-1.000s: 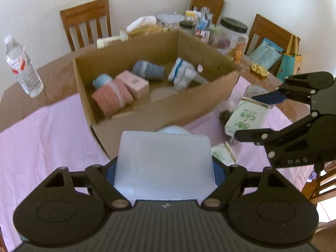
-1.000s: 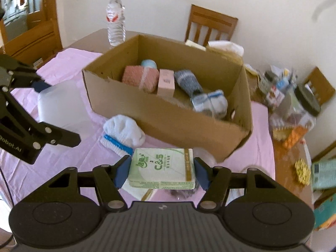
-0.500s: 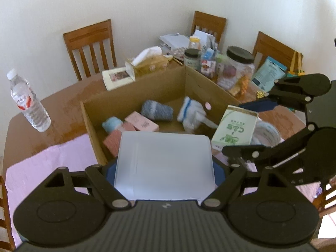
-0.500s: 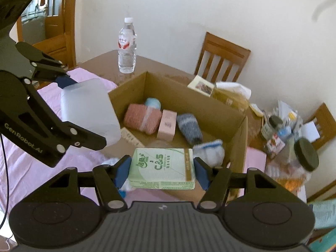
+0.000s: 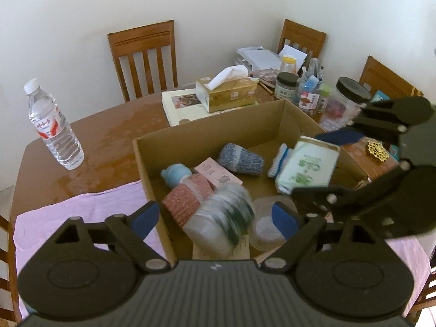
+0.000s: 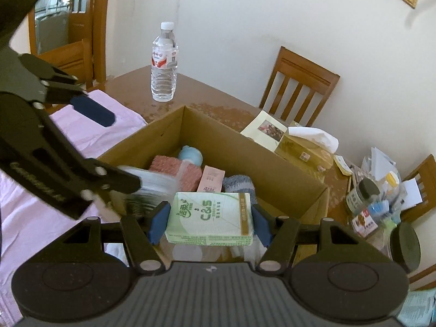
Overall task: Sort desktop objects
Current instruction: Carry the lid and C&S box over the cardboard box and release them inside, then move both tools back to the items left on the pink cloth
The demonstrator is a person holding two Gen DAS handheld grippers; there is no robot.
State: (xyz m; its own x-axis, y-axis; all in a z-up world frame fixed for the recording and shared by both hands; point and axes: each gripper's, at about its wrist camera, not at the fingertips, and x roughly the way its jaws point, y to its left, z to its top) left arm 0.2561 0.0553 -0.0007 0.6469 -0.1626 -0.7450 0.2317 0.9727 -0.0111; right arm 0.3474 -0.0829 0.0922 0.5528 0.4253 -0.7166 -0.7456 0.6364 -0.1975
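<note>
- My left tool (image 5: 215,216) is opening over the near part of the cardboard box (image 5: 207,136); the translucent plastic container (image 5: 218,218) is blurred between its blue pads and no longer pressed by them.
- My right tool (image 6: 208,222) pinches the green tissue pack (image 6: 211,219) by its short ends and holds it above the box's near edge; in the left view the pack shows over the box's right side.
- Inside the box lie a pink knitted roll (image 5: 186,199), a light blue rounded item (image 5: 174,173), a pink carton (image 5: 219,173), a grey rolled sock (image 5: 241,158) and a white-and-blue sock (image 5: 278,159).
- The box stands on the table (image 5: 109,136), partly on a pink cloth (image 5: 81,209).
- A water bottle (image 5: 53,125) stands apart, left of the box.
</note>
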